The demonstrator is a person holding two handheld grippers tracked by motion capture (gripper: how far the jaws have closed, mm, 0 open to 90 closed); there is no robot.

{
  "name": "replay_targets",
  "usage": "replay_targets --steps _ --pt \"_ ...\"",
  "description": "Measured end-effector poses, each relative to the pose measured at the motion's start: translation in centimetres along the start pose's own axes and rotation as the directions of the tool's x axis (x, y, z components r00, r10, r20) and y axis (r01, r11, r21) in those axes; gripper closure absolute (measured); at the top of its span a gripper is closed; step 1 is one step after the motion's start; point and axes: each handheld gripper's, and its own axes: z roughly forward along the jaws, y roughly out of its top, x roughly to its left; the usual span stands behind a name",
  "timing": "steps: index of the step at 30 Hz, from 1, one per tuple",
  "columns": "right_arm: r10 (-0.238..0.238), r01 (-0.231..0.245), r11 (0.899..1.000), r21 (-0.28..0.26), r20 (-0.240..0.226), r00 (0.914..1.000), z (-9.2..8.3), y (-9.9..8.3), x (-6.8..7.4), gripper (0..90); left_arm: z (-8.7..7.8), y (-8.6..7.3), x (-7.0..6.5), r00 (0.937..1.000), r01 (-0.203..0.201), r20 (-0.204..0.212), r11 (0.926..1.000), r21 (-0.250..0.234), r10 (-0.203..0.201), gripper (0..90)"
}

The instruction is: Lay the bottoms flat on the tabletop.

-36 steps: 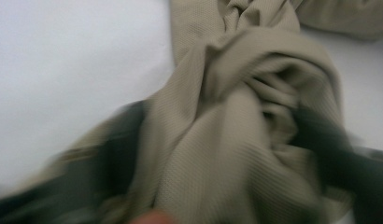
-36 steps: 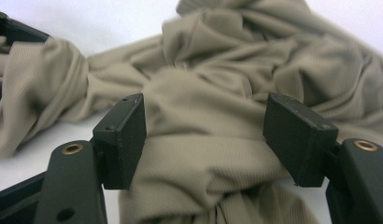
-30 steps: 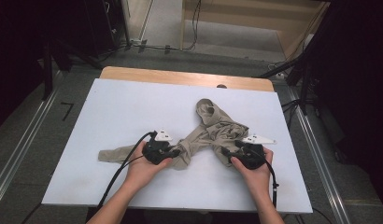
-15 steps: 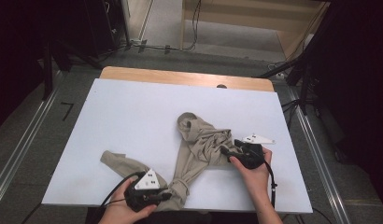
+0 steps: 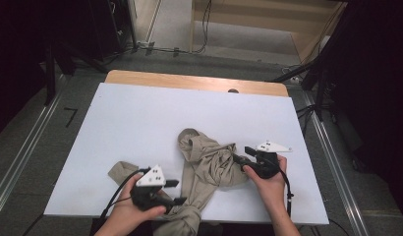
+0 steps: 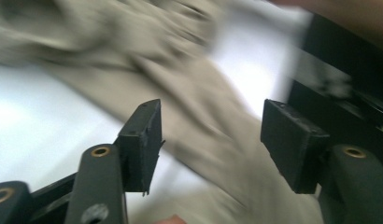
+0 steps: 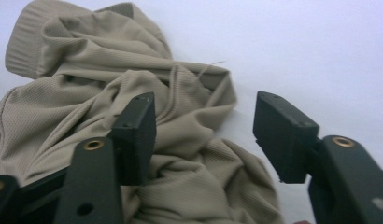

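our left gripper (image 5: 179, 191) at seven o'clock has just opened over the beige garment (image 5: 209, 164); our right gripper (image 5: 239, 158), four o'clock, gapes beside it.

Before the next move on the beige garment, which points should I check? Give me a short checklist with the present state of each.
1. Left gripper free of cloth: ok, its jaws have just been opening and nothing is pinched.
2. Right gripper open: ok, fingers apart, not pressing the cloth.
3. Beige garment spread flat: not ok, bunched and twisted.
4. Garment fully on the white table: not ok, one end hangs over the near edge.
5. Which part is the sleeve or hem: cannot tell.
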Motion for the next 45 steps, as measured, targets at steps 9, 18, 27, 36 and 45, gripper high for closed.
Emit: replay_targets --steps 9,18,27,36,45 --pt "0.021 -0.019 0.997 0.078 -0.028 0.9994 2.7 0.1 0.3 39.8 6.5 1.7 2.4 0.9837 0.123 -0.14 0.9901 0.067 -0.113 38.7" --pt "0.006 -0.001 0.997 0.078 -0.058 0.9983 2.8 0.0 0.7 76.9 6.1 1.6 1.7 0.988 0.054 -0.149 0.9935 0.1 -0.038 89.8" --pt "0.044 -0.043 0.998 0.043 -0.031 0.9985 -0.1 -1.0 -1.1 80.6 -0.7 -2.3 4.9 0.9755 0.165 -0.155 0.9852 0.046 -0.156 90.0" --pt "0.042 -0.042 0.999 0.004 -0.013 0.999 -3.2 -1.3 -1.7 68.1 -4.6 -4.5 5.3 0.9905 0.104 -0.098 0.9918 0.074 -0.097 89.5" --pt "-0.163 0.162 0.987 -0.018 -0.202 0.9659 0.8 3.6 5.6 45.7 -1.0 -1.4 6.5 0.9723 0.19 -0.145 0.9813 0.033 -0.183 55.4"
